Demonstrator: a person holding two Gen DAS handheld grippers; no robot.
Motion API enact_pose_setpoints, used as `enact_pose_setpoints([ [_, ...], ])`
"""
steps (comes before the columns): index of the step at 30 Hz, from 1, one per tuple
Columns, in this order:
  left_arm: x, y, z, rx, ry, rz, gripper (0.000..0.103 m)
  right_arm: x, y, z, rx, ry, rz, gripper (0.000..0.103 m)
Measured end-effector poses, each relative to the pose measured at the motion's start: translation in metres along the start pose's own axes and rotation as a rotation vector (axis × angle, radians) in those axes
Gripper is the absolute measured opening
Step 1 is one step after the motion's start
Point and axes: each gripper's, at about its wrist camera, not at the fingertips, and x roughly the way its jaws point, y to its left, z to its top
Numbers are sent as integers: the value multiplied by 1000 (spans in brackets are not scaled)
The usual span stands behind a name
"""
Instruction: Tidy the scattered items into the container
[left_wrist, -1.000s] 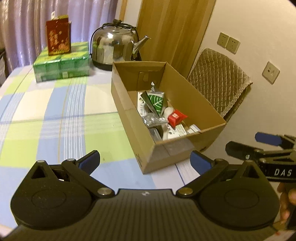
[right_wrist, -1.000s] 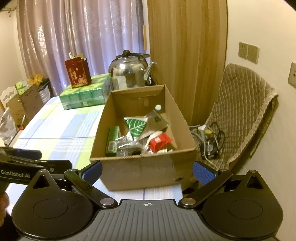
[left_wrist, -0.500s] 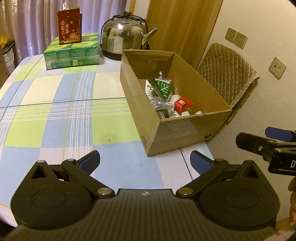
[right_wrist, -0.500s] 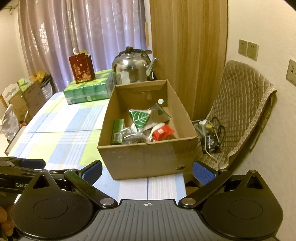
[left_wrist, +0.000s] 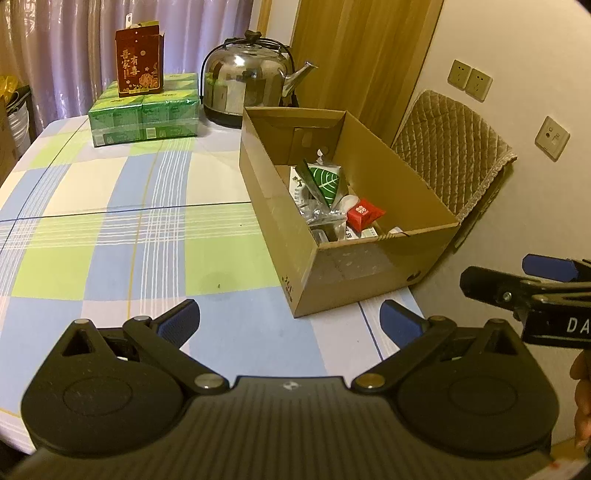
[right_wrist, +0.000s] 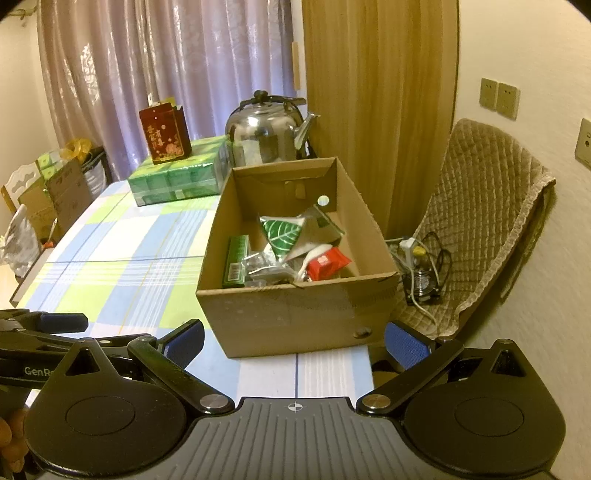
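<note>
Both tools are held open and empty above the near edge of the checked desk (left_wrist: 110, 229): left tool (left_wrist: 290, 321), right tool (right_wrist: 294, 338). Ahead of them, the open brown cardboard box (right_wrist: 295, 314) is seen holding a green leaf-printed packet (right_wrist: 280, 232) and a red sachet (right_wrist: 327, 263).

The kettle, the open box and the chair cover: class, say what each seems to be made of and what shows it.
Kettle: probably polished steel; its silvery dome mirrors the room.
Open box: plain corrugated cardboard, matte brown, with folded flaps and creased edges.
Chair cover: seemingly padded fabric, tan, stitched in a diamond quilt pattern with a bound hem.
</note>
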Motion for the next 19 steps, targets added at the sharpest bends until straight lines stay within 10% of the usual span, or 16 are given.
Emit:
enact_pose_setpoints([
  [19, 9, 8, -4, -8, 16, 1, 102, 10, 2, -3, 0, 25, -5, 101],
])
